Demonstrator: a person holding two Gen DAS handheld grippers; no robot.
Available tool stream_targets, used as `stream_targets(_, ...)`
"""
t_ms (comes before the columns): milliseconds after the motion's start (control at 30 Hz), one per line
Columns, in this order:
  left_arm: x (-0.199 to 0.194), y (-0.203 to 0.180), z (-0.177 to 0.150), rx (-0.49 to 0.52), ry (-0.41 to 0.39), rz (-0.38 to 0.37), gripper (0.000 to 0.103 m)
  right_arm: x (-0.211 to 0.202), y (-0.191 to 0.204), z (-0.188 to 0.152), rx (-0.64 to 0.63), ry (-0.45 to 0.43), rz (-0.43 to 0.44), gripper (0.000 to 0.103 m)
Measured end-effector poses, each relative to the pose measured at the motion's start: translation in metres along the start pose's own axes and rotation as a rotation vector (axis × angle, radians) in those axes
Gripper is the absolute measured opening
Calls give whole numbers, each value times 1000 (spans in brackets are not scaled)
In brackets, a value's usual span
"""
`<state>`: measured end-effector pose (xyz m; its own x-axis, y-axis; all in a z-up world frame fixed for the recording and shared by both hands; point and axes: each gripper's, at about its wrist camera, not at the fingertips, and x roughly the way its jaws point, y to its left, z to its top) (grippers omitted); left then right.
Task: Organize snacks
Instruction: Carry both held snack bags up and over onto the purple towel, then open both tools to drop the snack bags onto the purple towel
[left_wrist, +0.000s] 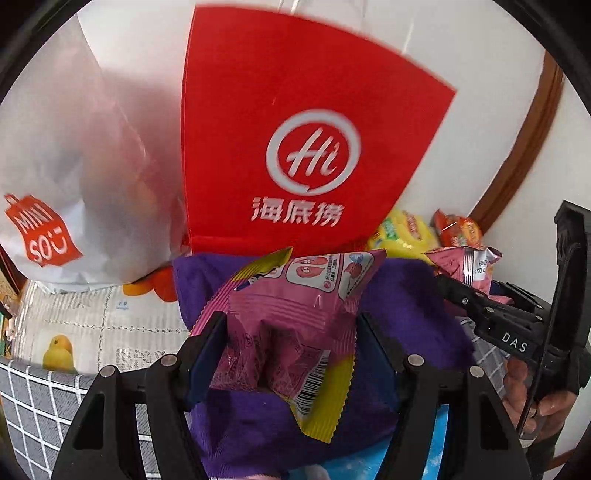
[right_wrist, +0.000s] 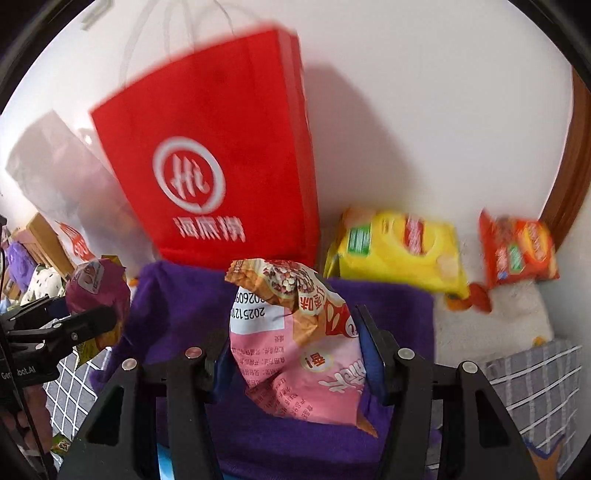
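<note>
The left gripper (left_wrist: 291, 343) is clamped on a crinkled magenta-and-yellow foil snack packet (left_wrist: 291, 325) with a barcode near its serrated lower edge. The right gripper (right_wrist: 295, 354) is clamped on a pink-and-orange plastic snack pouch (right_wrist: 295, 343) printed with beans and a date stamp. Beneath both lies a purple plush cloth (right_wrist: 258, 435); just beyond stands a red paper bag with a white logo (left_wrist: 295, 129).

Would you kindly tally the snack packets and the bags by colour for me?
Pink snack packets: 2, one in the left gripper and one in the right gripper
Yellow snack packet: 1
Orange snack packet: 1
Red bag: 1
White bag: 1
Total: 6
</note>
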<state>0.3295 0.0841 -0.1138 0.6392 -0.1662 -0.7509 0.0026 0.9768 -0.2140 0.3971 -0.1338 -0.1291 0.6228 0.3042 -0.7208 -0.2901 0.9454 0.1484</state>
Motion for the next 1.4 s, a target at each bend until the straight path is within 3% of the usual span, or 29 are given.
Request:
stream_targets(433,46,3,-17,9,93,19,69,52,-7,-20,-63,119,-65,57)
stream_targets(1033,59,-3,-21,14,138,27,69,75,-1,-27,-105,205,-120,58)
stream_targets(1167,61,-5,-20,4,143,21,69,71,0,-26,-103,204,-117,64)
stream_targets(1300,62,-6,-20,13,150,23,69,59,3,-20,-104,174,-97,79)
stream_targets(1400,63,-8,-20,20,167,13,69,47,6,-15,-100,151,-76,81)
